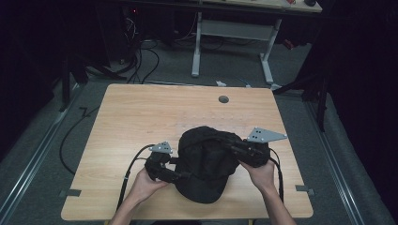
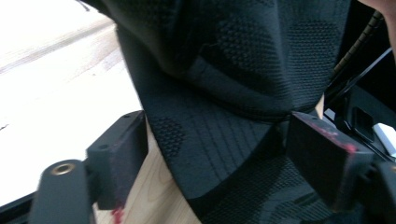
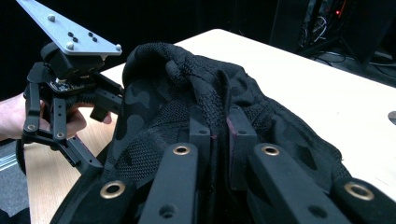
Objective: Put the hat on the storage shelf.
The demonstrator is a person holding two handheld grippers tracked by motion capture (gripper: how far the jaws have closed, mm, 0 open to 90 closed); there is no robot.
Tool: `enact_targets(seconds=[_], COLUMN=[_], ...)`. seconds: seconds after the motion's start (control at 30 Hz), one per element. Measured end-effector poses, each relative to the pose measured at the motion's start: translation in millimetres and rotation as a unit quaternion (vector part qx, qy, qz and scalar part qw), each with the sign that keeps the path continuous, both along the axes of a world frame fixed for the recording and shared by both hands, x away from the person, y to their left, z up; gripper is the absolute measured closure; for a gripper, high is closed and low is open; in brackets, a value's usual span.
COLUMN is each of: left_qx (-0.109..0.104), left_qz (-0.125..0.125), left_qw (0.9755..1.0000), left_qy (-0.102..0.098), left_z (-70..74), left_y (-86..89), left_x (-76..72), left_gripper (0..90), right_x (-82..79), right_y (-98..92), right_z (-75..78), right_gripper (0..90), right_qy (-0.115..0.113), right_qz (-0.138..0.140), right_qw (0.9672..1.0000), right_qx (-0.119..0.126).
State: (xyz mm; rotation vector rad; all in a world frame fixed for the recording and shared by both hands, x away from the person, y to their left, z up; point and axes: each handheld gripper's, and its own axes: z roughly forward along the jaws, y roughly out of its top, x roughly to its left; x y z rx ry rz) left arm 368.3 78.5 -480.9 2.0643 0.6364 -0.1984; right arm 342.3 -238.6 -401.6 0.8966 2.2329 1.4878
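- On the near half of the wooden table [image 1: 141, 112], high view: a black cap [image 1: 206, 161] lies between the two hand-held tools, brim toward the person. The left gripper [image 1: 180, 176] sits at the cap's left side near the brim; the right gripper [image 1: 230, 146] reaches over the crown from the right. One hand on each side, probably so the soft cloth can be pinned at one end and worked at the other.
- Left gripper view: jaws stand wide apart, one on each side of the cap's brim [image 2: 205, 154]. The pads [image 2: 123, 154] do not press on it; table wood shows between the left pad and the brim edge. Judged: lined up to grab the stiff brim, not yet gripping.
- Right gripper view: jaws are clamped together on a raised fold of the crown fabric [image 3: 219, 100], cloth bunched up between the pads [image 3: 240, 133]. The pinch likely keeps the crown lifted and steady. The left gripper [image 3: 95, 165] shows farther off at the cap's far side, its lower arm under the edge.
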Motion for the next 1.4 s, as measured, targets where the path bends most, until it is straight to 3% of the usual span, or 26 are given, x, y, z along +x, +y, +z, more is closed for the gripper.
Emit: enact_targets(seconds=[0.47,0.6,0.67,0.83,0.97,1.07,1.4], left_qx=[0.002,0.000,0.003,0.004,-0.014,-0.029,-0.058], left_qz=[-0.001,0.000,0.001,0.007,0.006,0.000,-0.017], left_qw=[0.9999,0.9999,0.9999,0.9999,0.9998,0.9996,0.9981], left_qy=[-0.010,-0.011,-0.012,-0.015,-0.011,0.003,0.013], left_z=[4.9,5.8,5.6,7.9,11.3,14.0,17.2], left_y=[5.2,9.6,12.3,15.8,21.0,25.4,31.9], left_x=[-2.7,-3.4,-4.6,-6.1,-6.5,-5.4,-7.5], left_gripper=[40.9,46.6,50.0,55.6,63.4,70.1,80.5], right_x=[4.5,6.4,5.1,5.1,5.3,4.2,4.4], right_y=[8.5,13.1,18.8,24.4,26.0,26.8,26.8], right_z=[4.8,6.9,8.4,10.9,14.1,15.9,15.4], right_gripper=[83.9,83.8,83.6,83.0,81.7,80.4,76.6], right_qy=[-0.023,-0.029,-0.035,-0.044,-0.048,-0.051,-0.049], right_qz=[-0.001,-0.002,-0.008,-0.004,-0.005,-0.009,-0.012], right_qw=[0.9997,0.9994,0.9986,0.9981,0.9979,0.9977,0.9976], right_qx=[-0.013,-0.021,-0.039,-0.043,-0.043,-0.045,-0.047])
